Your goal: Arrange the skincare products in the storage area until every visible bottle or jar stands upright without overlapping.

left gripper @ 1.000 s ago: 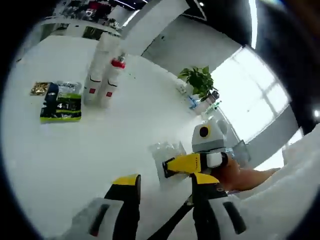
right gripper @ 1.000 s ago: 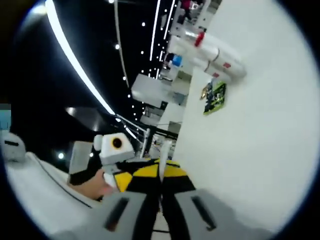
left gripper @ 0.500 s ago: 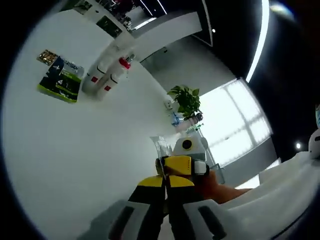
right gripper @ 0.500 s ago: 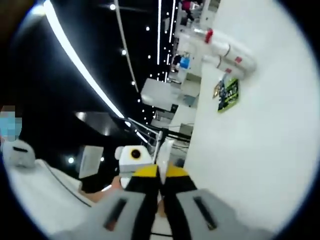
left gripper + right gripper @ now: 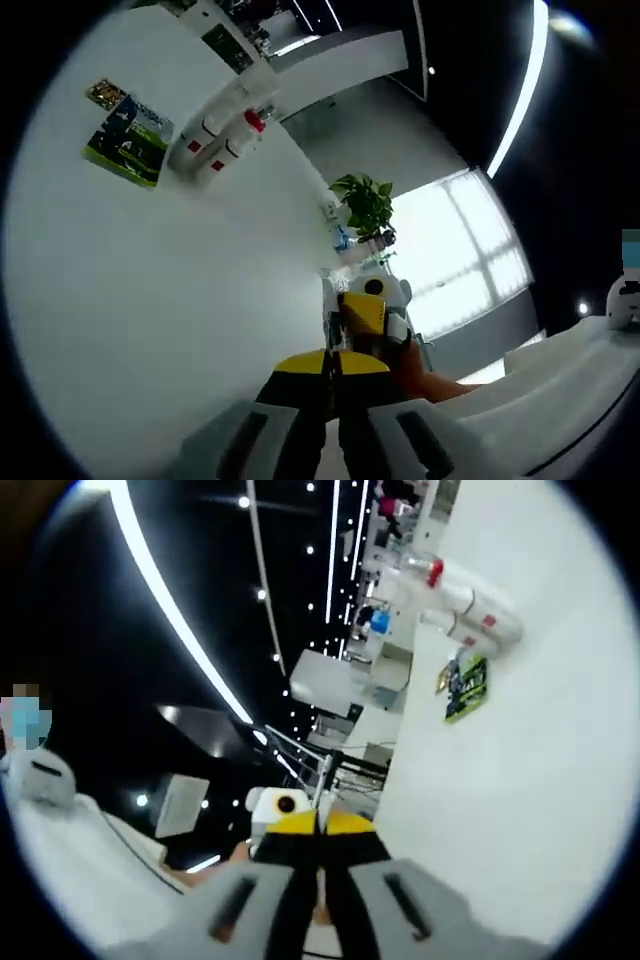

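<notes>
Where windows glow, white table [image 5: 150, 300] holds bottles [image 5: 222, 145].

Two white bottles [image 5: 215, 135]; one green packet [image 5: 128, 142]; one potted plant [image 5: 362, 205]

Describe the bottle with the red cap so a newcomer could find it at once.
Start from the white table and look to its far side, where a green and dark packet lies flat. Just beyond it two white bottles stand close together, both with small red labels. The red-capped bottle is the one farther from the packet, the only one with a red top.
</notes>
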Motion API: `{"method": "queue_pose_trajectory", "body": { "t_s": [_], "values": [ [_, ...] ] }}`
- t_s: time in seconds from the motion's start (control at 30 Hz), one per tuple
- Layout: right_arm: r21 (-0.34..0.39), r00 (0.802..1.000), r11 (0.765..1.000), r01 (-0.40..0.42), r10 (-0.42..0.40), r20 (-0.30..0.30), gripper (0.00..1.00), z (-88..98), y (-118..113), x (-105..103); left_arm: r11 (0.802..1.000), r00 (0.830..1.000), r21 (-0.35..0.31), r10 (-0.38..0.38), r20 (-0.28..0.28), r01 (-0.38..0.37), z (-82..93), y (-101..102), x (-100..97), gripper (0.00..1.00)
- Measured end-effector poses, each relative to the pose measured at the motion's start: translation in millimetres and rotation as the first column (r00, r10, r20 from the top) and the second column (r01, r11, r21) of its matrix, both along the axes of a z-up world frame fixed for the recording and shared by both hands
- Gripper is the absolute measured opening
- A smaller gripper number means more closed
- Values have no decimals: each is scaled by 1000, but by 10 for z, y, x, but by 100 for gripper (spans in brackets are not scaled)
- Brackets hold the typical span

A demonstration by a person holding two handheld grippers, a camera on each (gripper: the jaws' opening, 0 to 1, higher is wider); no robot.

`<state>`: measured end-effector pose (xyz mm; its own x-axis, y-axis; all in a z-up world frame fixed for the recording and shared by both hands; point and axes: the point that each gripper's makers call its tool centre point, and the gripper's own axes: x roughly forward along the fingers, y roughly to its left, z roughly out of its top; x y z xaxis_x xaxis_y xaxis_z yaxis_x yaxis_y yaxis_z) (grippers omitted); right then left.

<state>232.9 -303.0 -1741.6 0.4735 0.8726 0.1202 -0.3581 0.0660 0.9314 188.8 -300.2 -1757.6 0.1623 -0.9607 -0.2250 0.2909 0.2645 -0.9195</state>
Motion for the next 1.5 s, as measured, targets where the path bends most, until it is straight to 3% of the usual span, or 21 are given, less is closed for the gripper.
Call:
{"method": "queue_pose_trajectory", "body": {
  "t_s": [0.13,0.23,0.33,0.4,0.43,0.5,0.6,0.67,0.73,0.83,0.93,1.27,1.33,1.5],
  "values": [
    [-9,999,999,47,-47,1,3,10,-13,60,1000,1000,9,1,3,-1,24,21,23,0],
    [30,999,999,45,-45,-2,0,47,-81,67,1000,1000,9,-6,6,6,34,44,32,0],
    [6,999,999,34,-34,21,0,52,-52,35,1000,1000,20,-15,17,14,24,53,20,1],
    [32,1000,999,28,-29,2,0,46,-49,42,1000,999,22,2,32,-3,11,60,20,3],
    [47,999,998,32,-32,-4,0,55,-56,47,1000,999,13,22,37,-22,13,64,38,4],
    [94,1000,995,21,-19,-22,0,105,-47,43,995,997,-71,71,1,-70,102,42,76,7],
    [91,999,996,-18,21,-26,0,99,38,0,991,995,-90,100,-19,-101,113,14,119,19],
    [76,999,996,-45,48,-26,0,68,108,-38,993,997,-91,79,-17,-80,119,-37,118,15],
    [67,999,997,-43,44,-14,0,80,123,-32,996,999,-73,43,-11,-43,124,-94,87,3],
    [54,999,997,-46,46,-7,0,72,96,-5,997,999,-70,41,-13,-42,115,-82,107,2],
    [49,999,998,-47,47,3,0,94,96,3,997,999,-71,38,-4,-38,115,-84,125,1],
    [61,1000,998,-13,13,-2,0,69,-35,141,991,996,-118,54,-64,-62,141,-15,179,1],
    [55,1000,998,-14,14,1,0,63,-3,145,994,997,-92,58,-43,-62,112,8,191,1],
    [51,1000,999,16,-15,-2,0,54,-57,242,993,993,-50,103,-60,-106,18,69,271,4]
  ]
}}
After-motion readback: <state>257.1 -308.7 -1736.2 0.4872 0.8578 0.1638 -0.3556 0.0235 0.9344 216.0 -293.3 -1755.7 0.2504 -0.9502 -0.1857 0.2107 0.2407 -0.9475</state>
